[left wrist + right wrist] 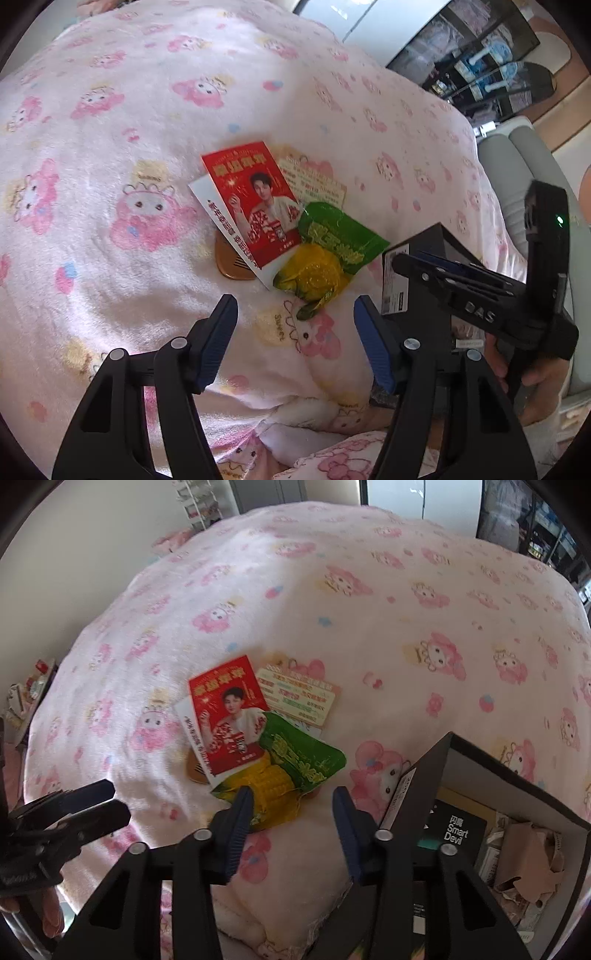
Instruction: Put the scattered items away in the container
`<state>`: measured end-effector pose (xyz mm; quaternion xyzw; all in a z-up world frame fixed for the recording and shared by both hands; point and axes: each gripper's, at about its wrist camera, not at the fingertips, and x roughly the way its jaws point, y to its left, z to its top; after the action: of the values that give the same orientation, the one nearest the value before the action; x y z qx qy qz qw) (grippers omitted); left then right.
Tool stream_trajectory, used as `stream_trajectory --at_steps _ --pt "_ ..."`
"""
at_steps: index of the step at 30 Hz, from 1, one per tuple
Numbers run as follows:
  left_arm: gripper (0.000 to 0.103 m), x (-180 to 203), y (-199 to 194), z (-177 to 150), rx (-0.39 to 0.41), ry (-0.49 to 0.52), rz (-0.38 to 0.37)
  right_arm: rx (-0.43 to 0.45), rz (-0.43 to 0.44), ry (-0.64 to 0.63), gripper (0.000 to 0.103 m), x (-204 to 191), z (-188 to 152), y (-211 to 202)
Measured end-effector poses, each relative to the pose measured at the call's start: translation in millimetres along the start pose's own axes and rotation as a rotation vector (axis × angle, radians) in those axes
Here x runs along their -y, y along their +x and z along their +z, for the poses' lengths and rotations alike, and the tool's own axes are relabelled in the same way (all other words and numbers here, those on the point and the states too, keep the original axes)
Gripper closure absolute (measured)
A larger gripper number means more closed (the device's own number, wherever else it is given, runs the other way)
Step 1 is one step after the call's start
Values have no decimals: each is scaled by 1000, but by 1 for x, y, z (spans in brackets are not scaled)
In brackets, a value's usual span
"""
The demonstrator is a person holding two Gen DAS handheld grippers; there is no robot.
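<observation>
- The scattered items are seen piled on a bed covered by a pink cartoon-print blanket, well left of the black box; the box is taken as the landmark.
- Farthest left of the box, a brown comb is partly hidden under a white card.
- On the card a red card with a portrait is laid, its long axis slanted, the top edge pointed away from the cameras.
- A pale printed leaflet is tucked behind the red card.
- Nearest the box, a green-and-yellow corn packet is laid over the cards, its long axis diagonal, the green end toward the box.
- The box is open; a black "Smart Devil" package, crumpled brown paper and small cartons are held inside.
- The left gripper is held with fingers apart, short of the packet.
- The right gripper is shown with fingers apart at the packet's yellow end; contact cannot be told.
</observation>
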<state>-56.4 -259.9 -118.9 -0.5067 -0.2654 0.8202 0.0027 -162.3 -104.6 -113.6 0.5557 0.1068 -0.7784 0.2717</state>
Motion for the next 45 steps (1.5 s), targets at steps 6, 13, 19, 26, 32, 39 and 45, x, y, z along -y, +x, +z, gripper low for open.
stream_trajectory --at_steps 6,13,19,26,32,39,45 --pt "51 -21 40 11 -73 -14 -42 -91 54 116 73 -2 -8 41" --pt "57 -27 76 37 -133 -28 -136 -135 91 177 72 4 -9 53" --pt "57 -31 111 48 -213 -93 -223 -171 90 211 55 3 -8 65" --pt "87 -39 105 41 -249 -134 -271 -223 91 247 48 0 -5 79" --pt "88 -48 95 28 -240 -145 -251 -236 155 251 48 -5 8 79" --pt "77 -57 106 32 -201 -190 -290 -226 164 305 48 -6 26 78" --pt "85 -55 115 39 -208 -240 -369 -266 175 300 55 -4 22 97"
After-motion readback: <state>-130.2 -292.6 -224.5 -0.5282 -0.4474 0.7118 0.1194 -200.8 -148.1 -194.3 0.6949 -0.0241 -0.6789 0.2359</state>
